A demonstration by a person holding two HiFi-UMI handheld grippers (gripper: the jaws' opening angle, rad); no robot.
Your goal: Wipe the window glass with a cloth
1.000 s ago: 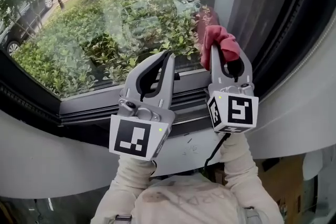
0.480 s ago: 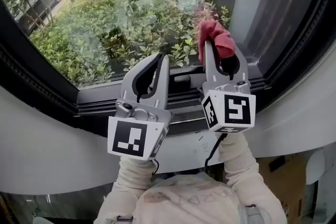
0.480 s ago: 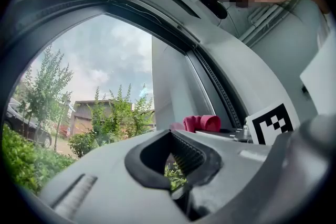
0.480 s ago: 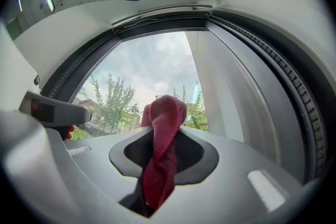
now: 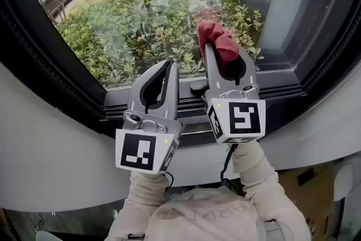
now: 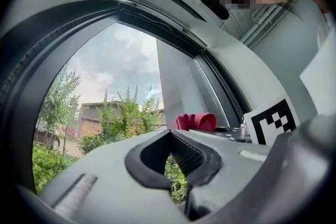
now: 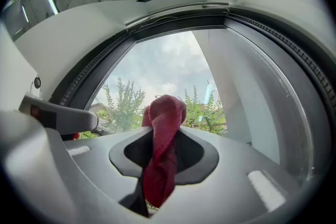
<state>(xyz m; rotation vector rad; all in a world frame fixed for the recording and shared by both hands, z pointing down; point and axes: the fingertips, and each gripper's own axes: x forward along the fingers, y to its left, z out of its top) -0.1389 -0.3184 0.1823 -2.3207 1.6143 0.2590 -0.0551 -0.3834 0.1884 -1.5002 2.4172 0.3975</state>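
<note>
- Your right gripper [image 5: 225, 62] is clamped on the red cloth [image 5: 217, 42]. The right gripper view shows the cloth [image 7: 160, 165] pinched between the jaws of that gripper [image 7: 163, 128], with a bunched end sticking out past the tips.
- The cloth is up at the window glass [image 5: 141, 14], low on the pane and right of its middle, just above the bottom frame rail [image 5: 141, 101]. I cannot tell whether it is pressing on the glass.
- Your left gripper [image 5: 169, 65] has its jaws together at the tips and carries nothing. The left gripper view shows only greenery through the slot behind the tips of that gripper [image 6: 169, 134]. It points at the lower edge of the pane, just beside the right gripper and apart from it.
- Edges:
  - The dark frame curves up along the left side [image 5: 39, 48].
  - The bottom rail runs under both grippers.
  - A dark upright frame member [image 5: 333, 36] closes the right side.
  - The white wall [image 5: 56, 149] lies below the rail.
- Room: the open glass lies above and to the left of the cloth, across the whole upper pane. To the right the pane ends near the cloth, at the frame. Below, the rail is close.
- Beyond the glass are shrubs [image 5: 113, 48] and a grey column [image 5: 282, 3].
</note>
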